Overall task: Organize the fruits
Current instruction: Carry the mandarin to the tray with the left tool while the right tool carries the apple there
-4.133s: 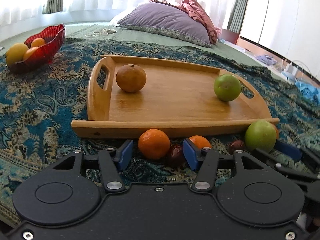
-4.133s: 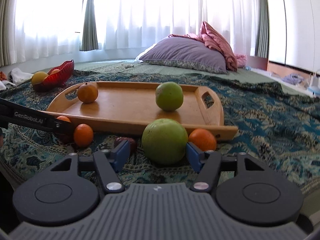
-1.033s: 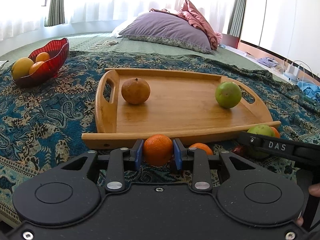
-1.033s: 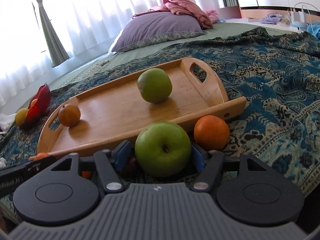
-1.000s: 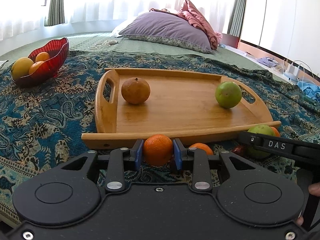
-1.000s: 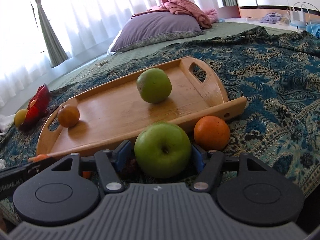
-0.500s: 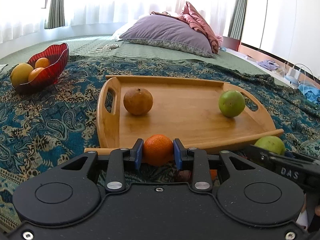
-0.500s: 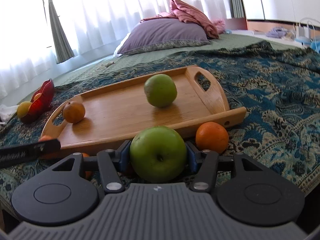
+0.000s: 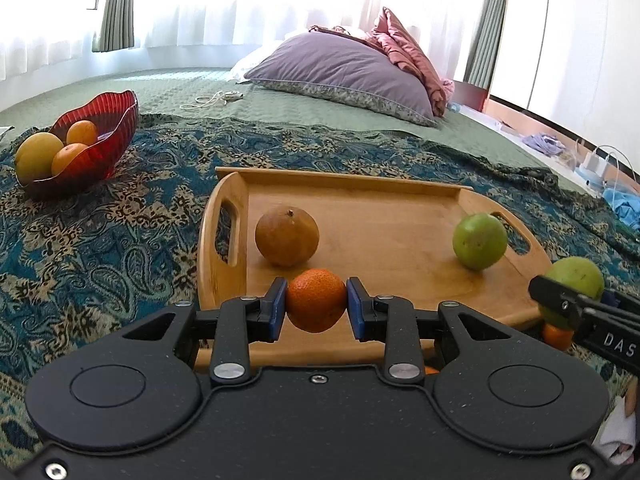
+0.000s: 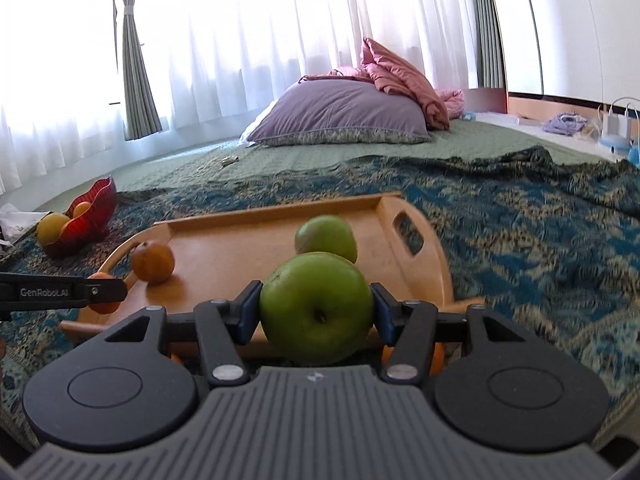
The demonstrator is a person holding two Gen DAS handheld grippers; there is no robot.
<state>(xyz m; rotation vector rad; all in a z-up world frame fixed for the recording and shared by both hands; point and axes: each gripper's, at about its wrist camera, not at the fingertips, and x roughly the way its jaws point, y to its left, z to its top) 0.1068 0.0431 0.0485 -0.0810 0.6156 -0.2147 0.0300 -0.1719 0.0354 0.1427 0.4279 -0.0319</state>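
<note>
The wooden tray [image 9: 400, 208] lay lengthwise across the bed; over its near rim, the right gripper [image 10: 316, 312] clamped a green apple [image 10: 316, 308], hiding its near edge, and the left gripper [image 9: 316, 304] clamped a small orange [image 9: 316, 300]

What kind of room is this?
Most likely a bedroom: a big purple pillow lies on a green quilted bed cover, with sheer curtains over the window behind.
</note>
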